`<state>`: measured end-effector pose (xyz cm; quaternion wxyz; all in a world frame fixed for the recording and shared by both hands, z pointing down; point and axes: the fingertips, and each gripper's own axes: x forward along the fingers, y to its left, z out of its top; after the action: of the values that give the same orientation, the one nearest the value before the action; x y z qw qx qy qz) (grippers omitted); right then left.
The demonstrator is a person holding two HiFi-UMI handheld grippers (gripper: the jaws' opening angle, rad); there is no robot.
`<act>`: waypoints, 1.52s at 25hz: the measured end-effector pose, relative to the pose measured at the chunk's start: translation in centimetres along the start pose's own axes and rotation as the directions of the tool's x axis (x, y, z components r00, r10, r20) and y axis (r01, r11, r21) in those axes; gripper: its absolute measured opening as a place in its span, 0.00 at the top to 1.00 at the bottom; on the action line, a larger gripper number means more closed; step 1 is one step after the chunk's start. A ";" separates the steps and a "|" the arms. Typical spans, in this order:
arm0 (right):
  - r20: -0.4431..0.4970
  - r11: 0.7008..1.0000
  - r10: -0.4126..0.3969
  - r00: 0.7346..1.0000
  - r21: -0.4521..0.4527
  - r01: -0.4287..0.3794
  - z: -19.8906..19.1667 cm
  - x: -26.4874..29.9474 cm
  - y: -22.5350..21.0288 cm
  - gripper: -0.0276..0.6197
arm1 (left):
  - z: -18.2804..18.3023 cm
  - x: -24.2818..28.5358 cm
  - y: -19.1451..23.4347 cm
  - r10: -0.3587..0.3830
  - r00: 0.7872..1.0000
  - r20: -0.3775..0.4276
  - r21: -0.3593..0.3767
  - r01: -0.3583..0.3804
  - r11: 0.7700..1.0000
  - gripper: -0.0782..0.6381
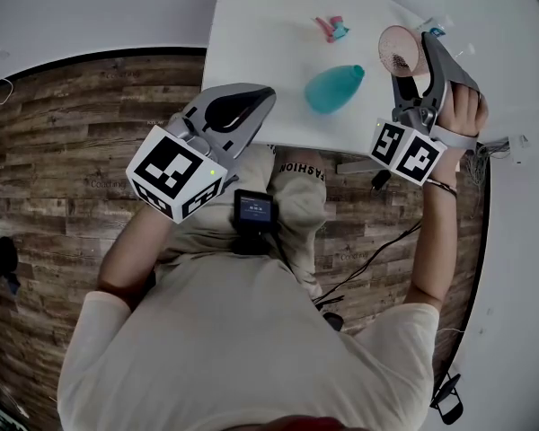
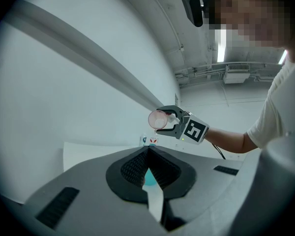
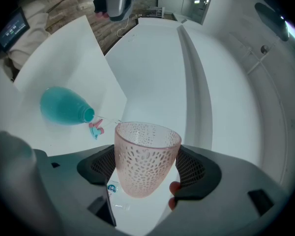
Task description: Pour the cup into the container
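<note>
White table (image 1: 251, 61): teal container (image 1: 334, 88), small pink item (image 1: 331, 28)

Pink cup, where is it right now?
In the head view the pink cup is at upper right, clamped in the right tool above the right part of the white table, just right of the teal bottle lying on its side.

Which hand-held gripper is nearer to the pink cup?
Right. The right hand-held gripper grips the pink cup between its jaws; the left hand-held gripper is far from it, on the other side of the teal bottle.
</note>
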<state>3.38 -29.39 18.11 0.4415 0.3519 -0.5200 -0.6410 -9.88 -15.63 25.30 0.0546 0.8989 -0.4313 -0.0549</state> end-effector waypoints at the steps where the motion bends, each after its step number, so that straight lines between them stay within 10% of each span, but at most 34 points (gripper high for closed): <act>1: 0.001 1.000 -0.006 1.000 -0.004 0.006 0.0 -0.1 -0.1 0.37 | 0.1 -0.1 0.2 0.003 1.000 0.003 0.000 -0.003 1.000 0.88; 32: 0.032 0.991 -0.117 0.993 -0.054 0.118 0.2 -0.5 -0.5 0.37 | 1.1 -0.6 1.4 0.032 0.999 0.017 -0.013 -0.032 0.999 0.88; 38: 0.047 0.971 0.021 0.999 0.236 -0.031 -0.8 0.2 1.0 0.37 | 1.0 -0.5 1.2 0.045 0.999 0.007 -0.018 -0.045 0.999 0.88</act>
<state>4.24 -29.96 18.90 0.3932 0.3811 -0.6069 -0.5761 -11.32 -16.04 24.48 0.0621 0.8881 -0.4513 -0.0610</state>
